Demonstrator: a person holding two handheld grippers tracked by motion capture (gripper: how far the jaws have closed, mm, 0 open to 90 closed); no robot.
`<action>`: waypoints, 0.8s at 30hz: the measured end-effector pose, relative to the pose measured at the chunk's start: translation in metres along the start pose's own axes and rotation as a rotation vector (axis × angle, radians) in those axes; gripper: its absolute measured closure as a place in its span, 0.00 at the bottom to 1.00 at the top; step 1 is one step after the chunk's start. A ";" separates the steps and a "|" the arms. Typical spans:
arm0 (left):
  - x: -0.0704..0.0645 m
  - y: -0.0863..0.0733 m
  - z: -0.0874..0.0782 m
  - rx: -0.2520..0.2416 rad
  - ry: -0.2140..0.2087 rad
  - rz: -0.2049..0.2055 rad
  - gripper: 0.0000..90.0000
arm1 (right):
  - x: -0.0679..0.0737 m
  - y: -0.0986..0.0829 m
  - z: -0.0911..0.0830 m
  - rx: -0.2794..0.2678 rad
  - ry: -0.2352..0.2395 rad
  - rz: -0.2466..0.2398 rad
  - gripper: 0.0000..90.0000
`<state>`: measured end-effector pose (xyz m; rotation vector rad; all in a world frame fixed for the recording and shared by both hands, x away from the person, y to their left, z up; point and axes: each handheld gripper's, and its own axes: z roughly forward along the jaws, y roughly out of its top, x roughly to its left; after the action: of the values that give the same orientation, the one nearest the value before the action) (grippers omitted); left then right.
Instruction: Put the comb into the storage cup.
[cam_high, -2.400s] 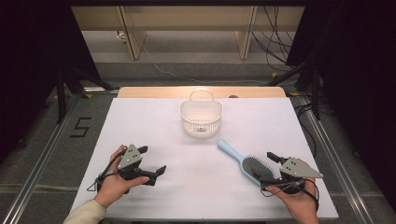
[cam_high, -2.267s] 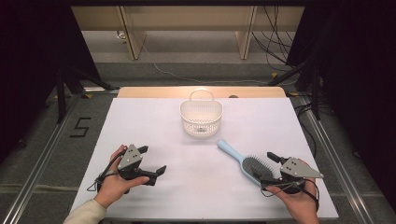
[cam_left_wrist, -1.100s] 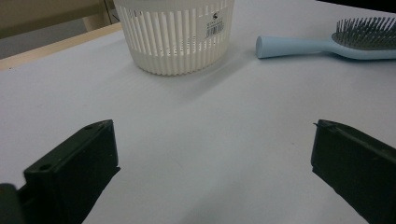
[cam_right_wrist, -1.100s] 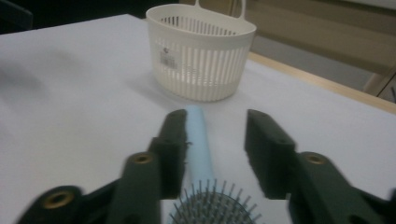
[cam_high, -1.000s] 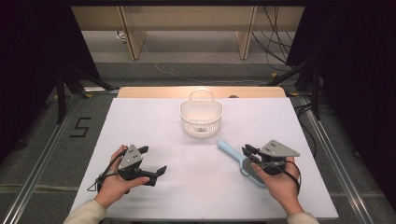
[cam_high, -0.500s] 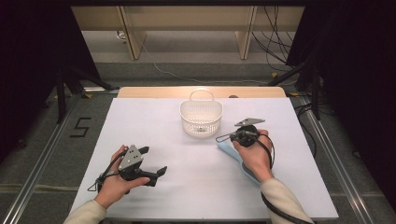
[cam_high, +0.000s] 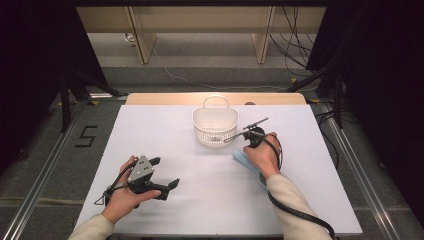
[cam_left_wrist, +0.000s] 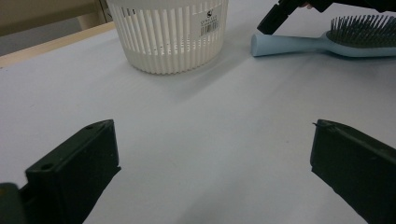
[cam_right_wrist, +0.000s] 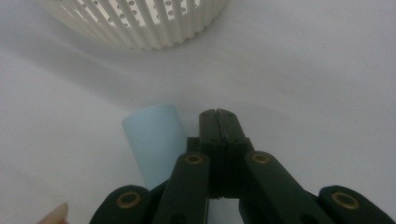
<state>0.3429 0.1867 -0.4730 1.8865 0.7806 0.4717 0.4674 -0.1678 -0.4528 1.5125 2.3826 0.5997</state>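
At table's middle, white slotted basket (cam_high: 215, 126), contents unclear, left tongs (cam_left_wrist: 210, 172) wide, right tongs (cam_right_wrist: 218, 113) closed beside blue hairbrush (cam_left_wrist: 327, 41).

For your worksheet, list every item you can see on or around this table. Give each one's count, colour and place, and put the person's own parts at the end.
Basket: one, white, slotted wall with a handle, far middle of the table.
Hairbrush: one, light blue with dark bristles, lying flat near the basket, handle end toward it.
Table: one, white top with a wooden far edge.
Cables: several, dark, on the floor beyond the table.
Left tool: one, black, jaws open, resting low at the near left.
Right tool: one, black, jaws shut and empty, beside the hairbrush handle.
Hands: two, light sleeves, one on each tool.
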 end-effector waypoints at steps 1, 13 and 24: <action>0.000 0.000 0.000 0.000 0.000 -0.001 0.01 | 0.000 0.000 0.000 0.000 0.000 0.000 1.00; 0.000 -0.001 0.000 0.002 -0.002 -0.008 0.01 | 0.003 0.000 0.009 0.070 0.008 -0.016 1.00; 0.000 -0.001 0.000 0.006 0.000 -0.007 0.01 | 0.013 -0.010 0.004 0.121 0.060 -0.055 1.00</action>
<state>0.3431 0.1869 -0.4740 1.8887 0.7891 0.4650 0.4551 -0.1592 -0.4610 1.4905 2.5394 0.5042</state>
